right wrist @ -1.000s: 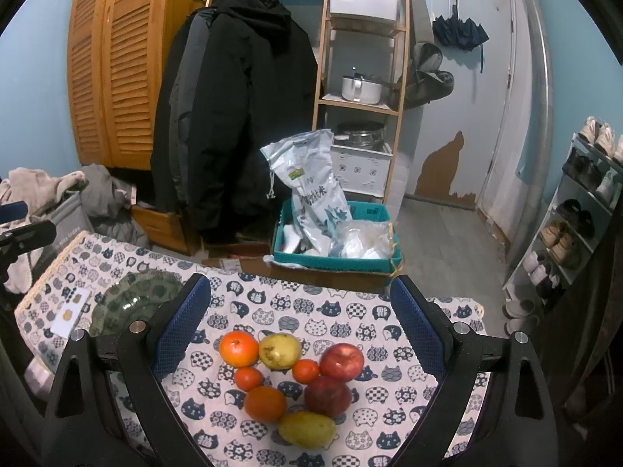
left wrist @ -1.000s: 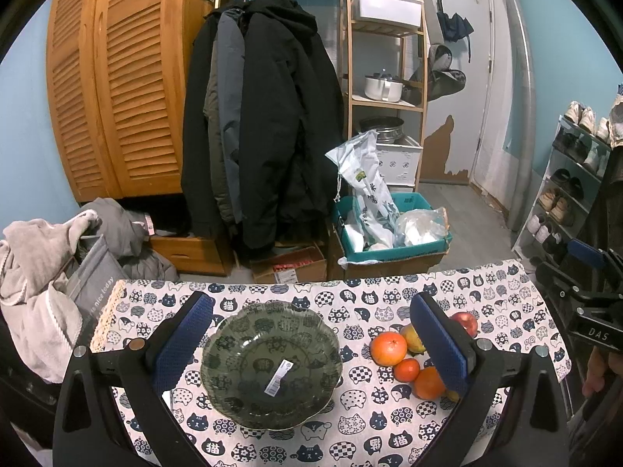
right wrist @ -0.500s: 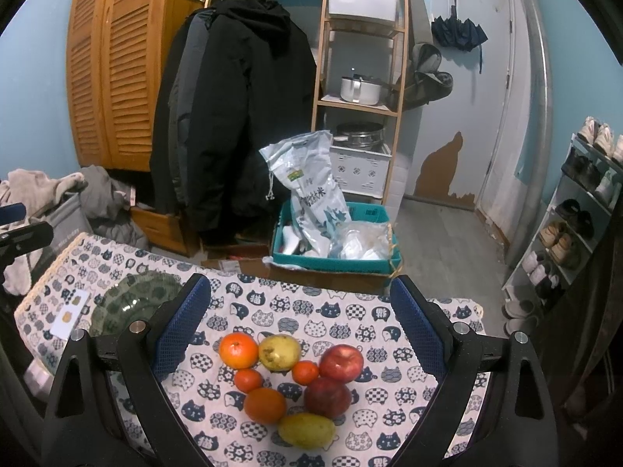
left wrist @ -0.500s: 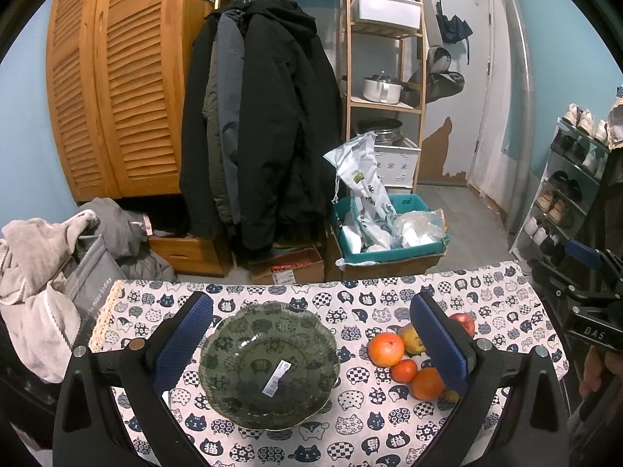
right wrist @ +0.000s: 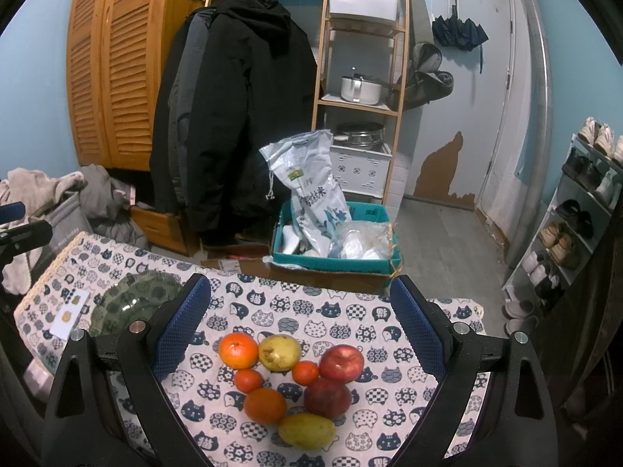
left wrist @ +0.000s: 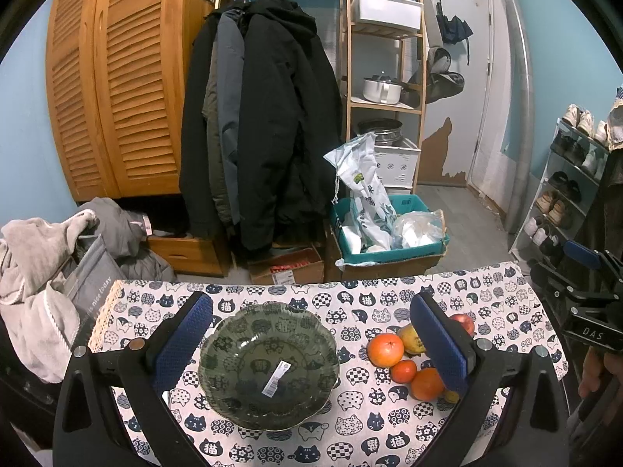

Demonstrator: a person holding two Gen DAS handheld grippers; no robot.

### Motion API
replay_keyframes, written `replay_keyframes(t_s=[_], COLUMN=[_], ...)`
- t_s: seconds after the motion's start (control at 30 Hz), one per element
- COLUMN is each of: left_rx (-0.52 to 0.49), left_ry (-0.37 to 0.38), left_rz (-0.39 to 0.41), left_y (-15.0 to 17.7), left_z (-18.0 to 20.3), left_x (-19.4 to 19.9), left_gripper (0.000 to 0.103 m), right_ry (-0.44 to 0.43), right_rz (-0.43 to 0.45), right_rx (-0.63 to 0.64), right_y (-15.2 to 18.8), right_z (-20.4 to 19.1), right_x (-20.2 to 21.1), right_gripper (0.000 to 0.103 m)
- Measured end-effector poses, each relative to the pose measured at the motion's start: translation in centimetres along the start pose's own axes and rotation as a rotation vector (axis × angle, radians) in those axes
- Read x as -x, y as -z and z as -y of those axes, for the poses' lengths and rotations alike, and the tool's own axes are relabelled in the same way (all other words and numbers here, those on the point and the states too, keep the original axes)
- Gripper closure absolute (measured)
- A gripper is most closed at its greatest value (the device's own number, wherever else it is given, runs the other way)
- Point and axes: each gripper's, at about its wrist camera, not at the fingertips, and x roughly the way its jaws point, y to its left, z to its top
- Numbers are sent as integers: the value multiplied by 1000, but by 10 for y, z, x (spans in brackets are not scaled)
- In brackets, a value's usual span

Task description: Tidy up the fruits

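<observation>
A green glass bowl (left wrist: 268, 364) with a white sticker inside sits on the cat-print tablecloth (left wrist: 350, 303), between the fingers of my open, empty left gripper (left wrist: 309, 338). A cluster of fruit lies to its right: a large orange (right wrist: 238, 350), a yellow pear (right wrist: 279, 352), two red apples (right wrist: 342, 363), small tangerines (right wrist: 248, 380), another orange (right wrist: 264, 405) and a second pear (right wrist: 307, 431). My right gripper (right wrist: 300, 323) is open and empty, hovering above the fruit. The bowl also shows in the right wrist view (right wrist: 132, 303), at the left.
A white card (right wrist: 70, 313) lies left of the bowl. Beyond the table's far edge stand a teal box with bags (right wrist: 335, 233), hanging coats (right wrist: 233, 116), a wooden shelf (right wrist: 358, 78) and a shoe rack (right wrist: 576, 214). Clothes are piled at the left (left wrist: 46, 257).
Both grippers have drifted only slightly; the left view has shifted a little so the bowl sits marginally lower. Nothing was grasped or moved.
</observation>
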Motion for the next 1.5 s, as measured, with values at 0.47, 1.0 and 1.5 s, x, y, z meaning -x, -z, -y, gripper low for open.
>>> replay_keyframes(t_s=[0.47, 1.0, 1.5], left_rx=[2, -10, -31], left_ry=[-3, -3, 42], left_rz=[-1, -24, -228], left_y=[-4, 1, 35], left_z=[-2, 2, 27], left_x=[-1, -10, -68], left_gripper=[1, 1, 1], right_ry=[0, 10, -27], right_rz=[2, -15, -247], right_rx=[-1, -11, -53], right_y=[1, -3, 39], right_z=[-1, 12, 21], right_x=[0, -1, -47], right_gripper=[11, 11, 11])
